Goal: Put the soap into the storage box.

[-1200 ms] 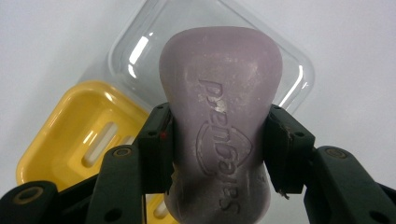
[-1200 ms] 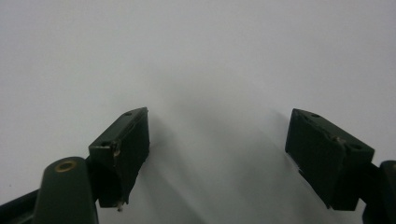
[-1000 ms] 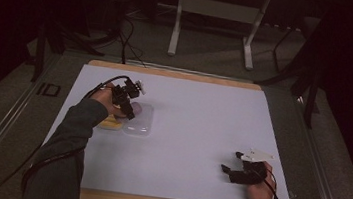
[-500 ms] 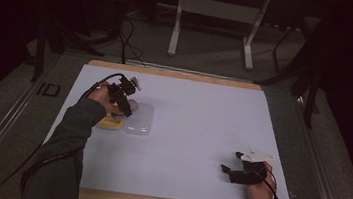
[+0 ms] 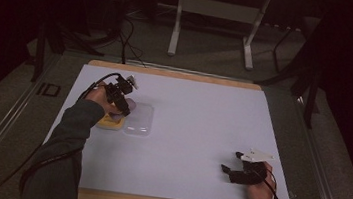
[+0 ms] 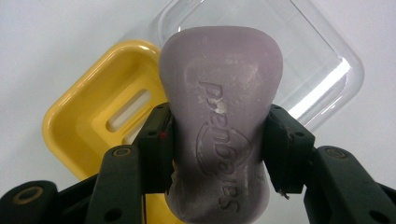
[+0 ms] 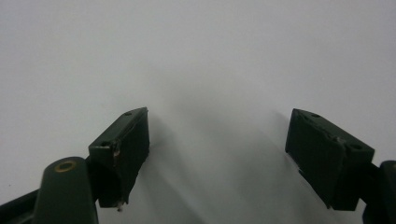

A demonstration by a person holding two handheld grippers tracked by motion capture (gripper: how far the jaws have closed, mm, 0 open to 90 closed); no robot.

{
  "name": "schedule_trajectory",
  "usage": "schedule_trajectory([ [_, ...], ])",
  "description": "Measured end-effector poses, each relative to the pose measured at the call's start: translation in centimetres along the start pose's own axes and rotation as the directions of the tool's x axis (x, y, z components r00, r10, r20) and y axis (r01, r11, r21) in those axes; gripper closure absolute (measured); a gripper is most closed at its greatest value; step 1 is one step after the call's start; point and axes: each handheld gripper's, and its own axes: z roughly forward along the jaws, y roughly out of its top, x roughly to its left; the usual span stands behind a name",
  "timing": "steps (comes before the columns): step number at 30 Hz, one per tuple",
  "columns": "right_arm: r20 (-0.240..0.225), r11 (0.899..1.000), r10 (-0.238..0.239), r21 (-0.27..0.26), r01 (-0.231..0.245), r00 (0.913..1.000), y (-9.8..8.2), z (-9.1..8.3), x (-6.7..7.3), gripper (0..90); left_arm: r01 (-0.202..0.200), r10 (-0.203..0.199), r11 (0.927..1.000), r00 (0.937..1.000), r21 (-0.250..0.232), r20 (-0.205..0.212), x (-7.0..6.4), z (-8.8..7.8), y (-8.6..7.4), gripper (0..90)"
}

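The high view looks forward and down on the whole surface [image 5: 196, 132] from afar. Each gripper view rides close above it; the left shares the soap [image 6: 222, 121] and dish [image 6: 88, 116] at the high view's centre left.

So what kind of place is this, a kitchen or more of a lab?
Probably a lab or recording workspace, not a kitchen: a white-topped table with wooden edges, cables across the grey floor, and a metal stand frame behind it in a dark room.
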Motion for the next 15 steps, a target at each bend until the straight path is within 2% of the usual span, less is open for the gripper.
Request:
schedule_trajectory([
  [3,0.000,1.000,0.000,0.000,0.000,1.0000,0.00,0.00,0.00,21.3,0.000,0.000,1.0000,1.0000,0.001,0.000,0.11,-0.16,-0.06,49.8],
  [15,0.000,1.000,0.000,0.001,0.000,1.0000,0.00,0.00,0.01,21.3,0.061,-0.061,0.9977,0.9980,-0.032,-0.017,0.94,-0.82,-0.62,49.8],
])
